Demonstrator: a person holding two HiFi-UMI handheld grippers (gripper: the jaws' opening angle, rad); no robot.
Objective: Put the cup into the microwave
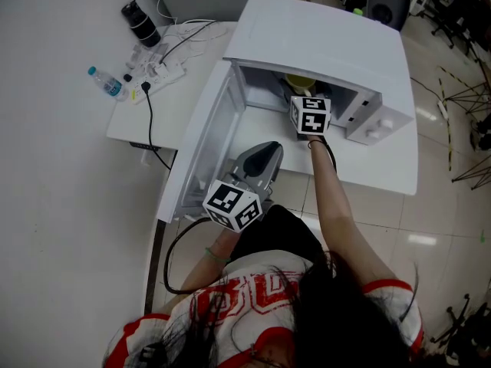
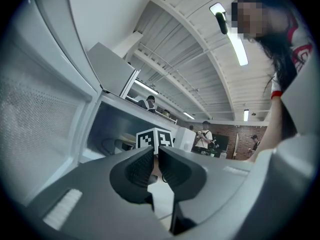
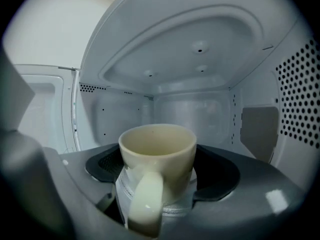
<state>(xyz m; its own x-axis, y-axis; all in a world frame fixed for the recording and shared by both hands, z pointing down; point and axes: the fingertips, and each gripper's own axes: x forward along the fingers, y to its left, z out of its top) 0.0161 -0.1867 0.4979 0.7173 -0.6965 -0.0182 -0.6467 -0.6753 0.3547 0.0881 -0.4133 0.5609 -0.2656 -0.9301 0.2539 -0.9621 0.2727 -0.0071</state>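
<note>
A cream cup (image 3: 157, 156) with its handle toward the camera sits between the jaws of my right gripper (image 3: 160, 170), which is shut on it. The cup is inside the white microwave's cavity (image 3: 190, 109), just above the floor. In the head view the right gripper (image 1: 305, 98) reaches through the microwave (image 1: 330, 37) opening, and the cup's yellowish rim (image 1: 299, 81) shows beyond the marker cube. My left gripper (image 1: 259, 159) hovers lower, in front of the open door (image 1: 201, 140). Its jaws (image 2: 156, 160) are shut with nothing between them, pointing at the cavity.
The microwave door (image 2: 40, 109) swings out to the left. A white table (image 1: 134, 125) behind it carries a power strip (image 1: 165, 73), a water bottle (image 1: 106, 83), a black flask (image 1: 140, 23) and cables. People (image 2: 204, 136) stand far off in the room.
</note>
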